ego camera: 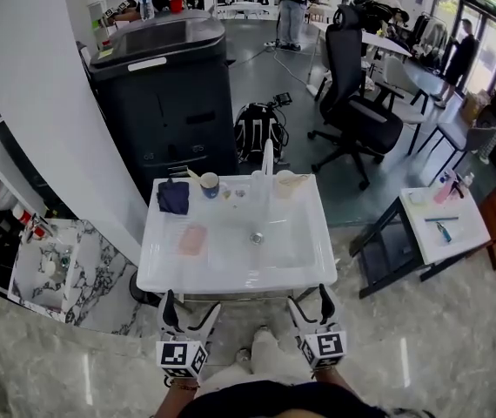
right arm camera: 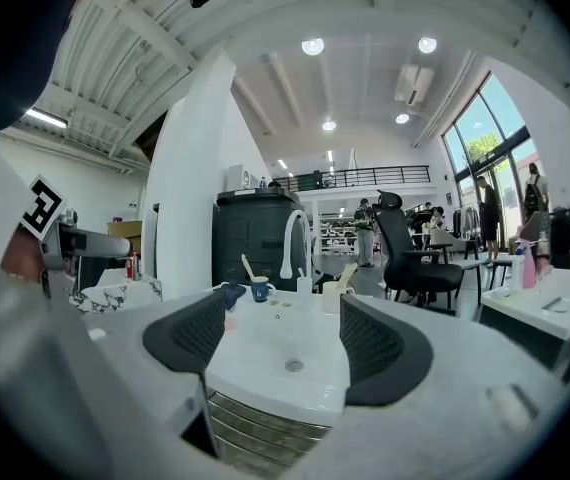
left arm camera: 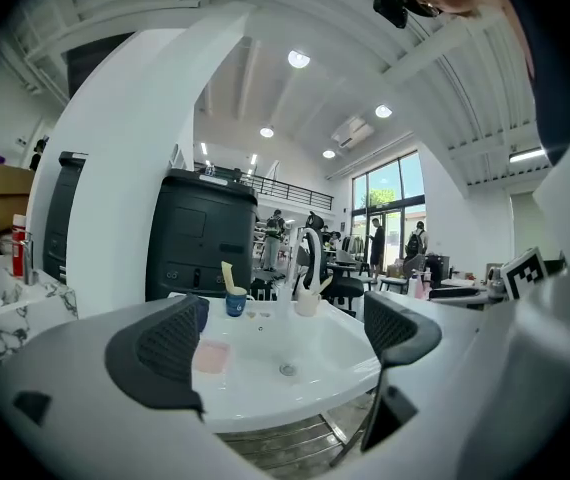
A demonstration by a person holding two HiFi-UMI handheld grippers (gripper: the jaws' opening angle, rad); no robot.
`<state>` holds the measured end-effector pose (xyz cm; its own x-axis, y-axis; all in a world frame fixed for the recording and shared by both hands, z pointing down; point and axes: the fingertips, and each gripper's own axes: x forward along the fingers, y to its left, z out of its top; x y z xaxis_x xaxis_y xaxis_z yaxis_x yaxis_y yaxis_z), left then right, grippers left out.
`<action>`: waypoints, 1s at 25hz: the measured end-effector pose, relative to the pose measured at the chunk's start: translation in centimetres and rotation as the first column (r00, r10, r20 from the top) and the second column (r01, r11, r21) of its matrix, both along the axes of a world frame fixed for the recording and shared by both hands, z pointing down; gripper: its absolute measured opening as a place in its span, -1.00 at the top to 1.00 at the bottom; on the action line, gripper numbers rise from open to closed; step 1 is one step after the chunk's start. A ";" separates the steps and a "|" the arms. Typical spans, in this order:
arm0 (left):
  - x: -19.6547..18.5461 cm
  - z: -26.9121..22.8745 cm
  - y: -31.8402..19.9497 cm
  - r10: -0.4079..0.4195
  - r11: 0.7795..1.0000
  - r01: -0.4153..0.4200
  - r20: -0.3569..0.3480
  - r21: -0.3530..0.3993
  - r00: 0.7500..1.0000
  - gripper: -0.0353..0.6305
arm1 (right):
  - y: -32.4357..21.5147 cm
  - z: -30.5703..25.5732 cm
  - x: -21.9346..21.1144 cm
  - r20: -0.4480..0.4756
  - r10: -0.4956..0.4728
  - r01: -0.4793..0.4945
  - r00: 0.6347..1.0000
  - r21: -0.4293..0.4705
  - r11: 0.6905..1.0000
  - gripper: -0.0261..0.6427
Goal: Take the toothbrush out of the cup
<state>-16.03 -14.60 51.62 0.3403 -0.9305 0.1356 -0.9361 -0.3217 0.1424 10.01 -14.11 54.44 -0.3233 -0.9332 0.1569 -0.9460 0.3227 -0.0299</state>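
Fingers (left arm camera: 170, 350) apart; toothbrush (left arm camera: 228, 275) seemingly cream, tilted

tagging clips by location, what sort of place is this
Probably an open-plan office or lab, not a bathroom: the white washbasin stands beside a big black copier, with an office chair and a white desk nearby.

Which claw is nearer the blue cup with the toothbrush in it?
Left. The left claw hangs open at the near edge of the sink, almost straight before the blue cup; the right claw, also open, sits further right.
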 end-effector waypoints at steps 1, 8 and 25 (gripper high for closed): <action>0.0 0.0 -0.6 -0.003 1.000 0.003 -0.003 -0.004 1.000 -0.59 | -0.5 0.1 0.0 -0.002 -0.008 0.008 1.000 -0.003 1.000 -0.13; 1.0 0.4 -6.8 -0.036 0.999 0.035 -0.044 -0.017 0.998 -0.59 | -5.6 0.8 0.7 0.002 -0.034 0.034 0.999 -0.041 0.999 -0.13; -0.6 4.4 -35.0 -0.095 0.995 0.094 -0.045 -0.031 0.994 -0.59 | -18.8 1.5 3.3 0.003 -0.030 0.030 1.000 -0.045 0.999 -0.13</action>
<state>-16.62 -49.56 56.00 0.2574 -0.9547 0.1494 -0.9543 -0.2269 0.1944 13.29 -32.93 55.89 -0.3517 -0.9151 0.1974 -0.9358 0.3494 -0.0475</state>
